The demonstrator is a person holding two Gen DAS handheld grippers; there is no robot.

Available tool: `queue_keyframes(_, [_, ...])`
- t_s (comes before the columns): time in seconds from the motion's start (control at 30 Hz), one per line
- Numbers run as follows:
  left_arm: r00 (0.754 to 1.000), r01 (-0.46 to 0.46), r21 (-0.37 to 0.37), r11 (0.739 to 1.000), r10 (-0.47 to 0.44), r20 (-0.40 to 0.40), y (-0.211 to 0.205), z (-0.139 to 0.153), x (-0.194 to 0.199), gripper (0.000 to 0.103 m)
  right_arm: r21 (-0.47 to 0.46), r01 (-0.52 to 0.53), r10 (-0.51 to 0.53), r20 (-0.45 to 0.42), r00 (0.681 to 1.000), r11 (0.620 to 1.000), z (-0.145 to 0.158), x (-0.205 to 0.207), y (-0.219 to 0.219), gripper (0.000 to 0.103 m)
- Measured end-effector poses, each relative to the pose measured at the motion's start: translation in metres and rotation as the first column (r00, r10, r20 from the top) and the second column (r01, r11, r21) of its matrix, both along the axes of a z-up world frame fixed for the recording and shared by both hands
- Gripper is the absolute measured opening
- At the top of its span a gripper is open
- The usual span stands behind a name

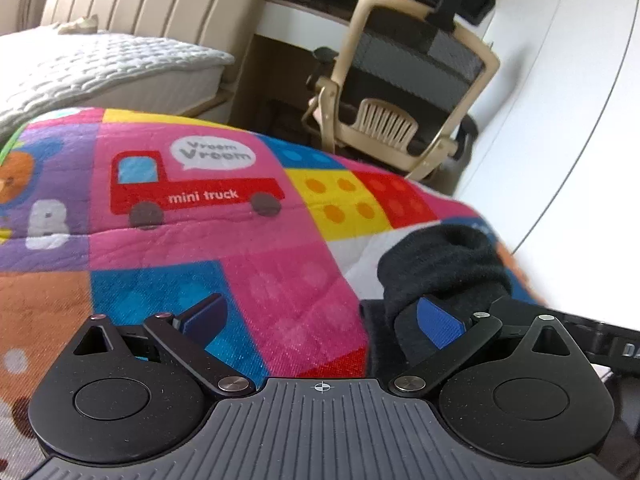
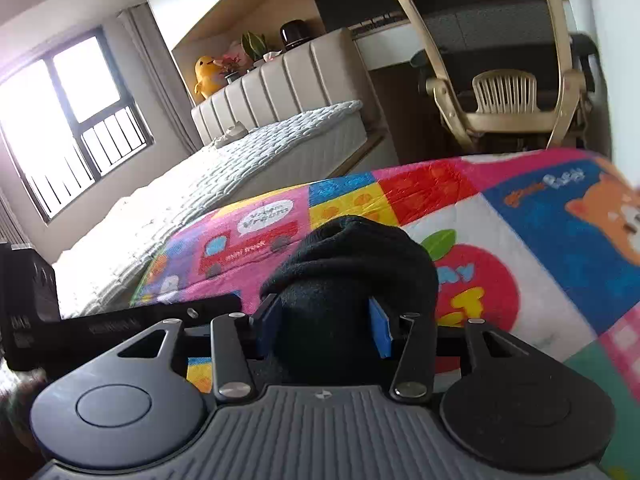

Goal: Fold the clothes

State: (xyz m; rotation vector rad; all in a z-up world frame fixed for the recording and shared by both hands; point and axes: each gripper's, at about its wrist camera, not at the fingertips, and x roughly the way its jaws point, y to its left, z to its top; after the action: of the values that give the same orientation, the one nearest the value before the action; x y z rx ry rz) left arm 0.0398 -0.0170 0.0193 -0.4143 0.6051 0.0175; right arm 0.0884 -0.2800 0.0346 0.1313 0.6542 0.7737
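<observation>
A bunched black knit garment (image 2: 348,264) lies on a colourful children's quilt (image 2: 552,216). My right gripper (image 2: 324,328) is shut on the garment, its blue pads (image 2: 267,328) pressing on both sides of the thick bundle. In the left wrist view the same black garment (image 1: 444,264) sits at the right, over the quilt (image 1: 192,240). My left gripper (image 1: 322,320) stands wide open. Its right pad (image 1: 438,322) rests against the garment's lower edge and its left pad (image 1: 206,318) hovers over bare quilt. The left gripper's body (image 2: 120,326) shows just left of the right gripper.
A beige office chair (image 1: 412,80) (image 2: 500,80) stands beyond the quilt's far edge. A bed with a white quilted cover (image 1: 100,64) (image 2: 240,160) lies to the left, and a bright window (image 2: 60,120) is behind it. A white wall (image 1: 580,120) runs along the right.
</observation>
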Motion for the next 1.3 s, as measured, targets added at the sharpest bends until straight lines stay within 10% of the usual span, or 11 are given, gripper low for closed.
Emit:
queue_keyframes(0.37, [1.000, 0.020, -0.037, 0.999, -0.021, -0.022, -0.010, -0.010, 0.005, 0.103, -0.292, -0.108, 0.208, 0.340, 0.917, 0.950, -0.001, -0.086, 0.008, 0.089])
queue_keyframes(0.63, [0.999, 0.033, -0.061, 0.998, -0.033, -0.007, -0.007, -0.009, -0.007, 0.097, -0.385, -0.045, 0.226, 0.438, 0.870, 0.922, -0.017, -0.093, 0.029, 0.093])
queue_keyframes(0.73, [0.998, 0.065, -0.063, 0.996, -0.066, -0.015, -0.014, -0.012, -0.006, 0.061, -0.414, 0.010, 0.218, 0.498, 0.839, 0.910, -0.023, -0.099, 0.028, 0.068])
queue_keyframes(0.97, [0.988, 0.146, -0.062, 0.987, -0.148, -0.034, -0.034, -0.021, -0.006, 0.042, -0.331, 0.108, 0.069, 0.481, 0.874, 0.937, -0.010, -0.081, 0.003, 0.033])
queue_keyframes(1.1, [0.980, 0.192, -0.062, 0.980, -0.194, -0.045, -0.045, -0.026, -0.005, 0.042, -0.233, 0.059, 0.040, 0.399, 0.916, 0.971, 0.005, -0.067, -0.011, 0.031])
queue_keyframes(1.3, [0.974, 0.222, -0.050, 0.974, -0.224, -0.046, -0.042, -0.023, -0.020, 0.057, -0.309, -0.101, 0.225, 0.398, 0.889, 0.946, -0.001, -0.075, 0.019, 0.031])
